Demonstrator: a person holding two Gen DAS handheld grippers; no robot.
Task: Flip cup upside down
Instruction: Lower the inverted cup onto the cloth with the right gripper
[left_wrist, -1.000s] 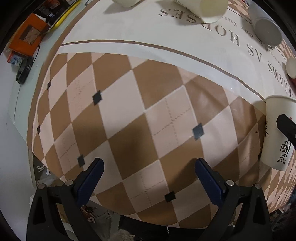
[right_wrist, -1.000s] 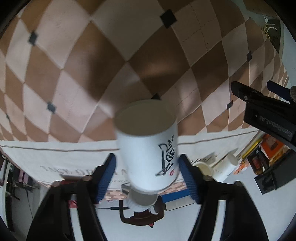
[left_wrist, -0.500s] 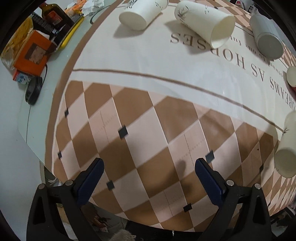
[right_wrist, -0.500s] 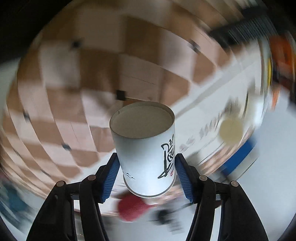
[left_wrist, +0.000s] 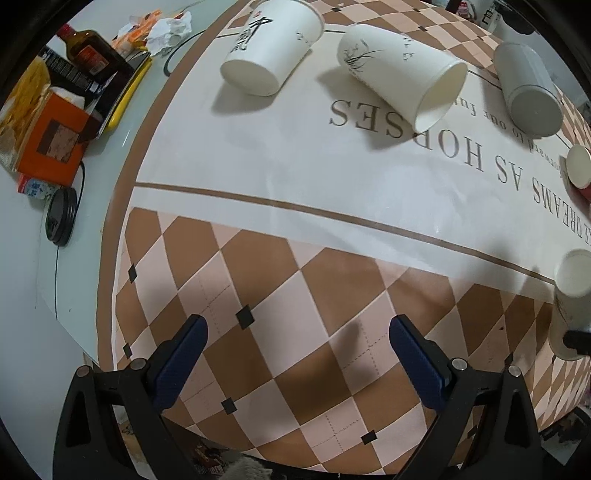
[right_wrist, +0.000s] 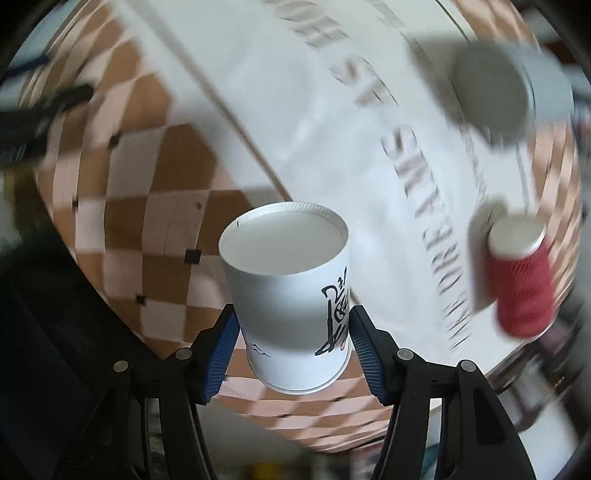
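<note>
the right claw (right_wrist: 291, 339) is grasping the cup (right_wrist: 291, 295) by its sides, above the tabletop (right_wrist: 303, 122), base facing the camera. the left claw (left_wrist: 295, 354) is released, holding nothing.

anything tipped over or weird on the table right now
Yes: two white paper cups and a grey cup lie on their sides across the tablecloth. Nothing looks spilled. The right hand-held gripper holds another white cup base toward the camera.
</note>
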